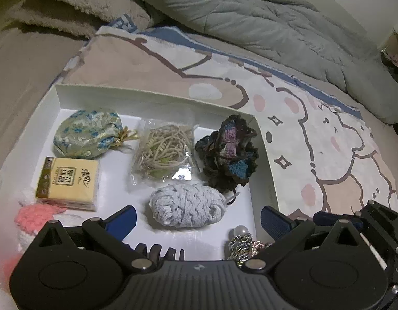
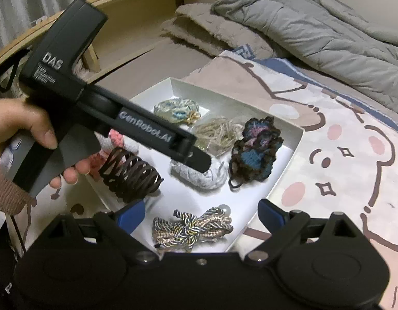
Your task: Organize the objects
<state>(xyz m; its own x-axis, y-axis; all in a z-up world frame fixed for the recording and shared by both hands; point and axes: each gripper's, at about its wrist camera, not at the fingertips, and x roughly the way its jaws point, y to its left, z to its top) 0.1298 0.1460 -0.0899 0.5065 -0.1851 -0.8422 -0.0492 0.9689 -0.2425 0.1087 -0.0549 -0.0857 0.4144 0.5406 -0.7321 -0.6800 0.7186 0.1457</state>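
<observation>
I am looking down at one white tray (image 1: pixel 263 155) lying on the cartoon bedsheet (image 1: pixel 315 134). My left gripper (image 1: pixel 197 217) is standing wide over the pale yarn ball (image 1: pixel 187 205), touching nothing. My right gripper (image 2: pixel 200 213) is standing wide too, with the twisted cord bundle (image 2: pixel 191 228) lying free between its fingers. The left tool is hiding part of the yarn ball in the right view; its body is showing "DAS" and "GenRobot.AI". One yellow tissue pack (image 1: pixel 68 182) is carrying characters I cannot read. A pink knit piece (image 1: pixel 36 214) is cut off. I am counting eight items.
</observation>
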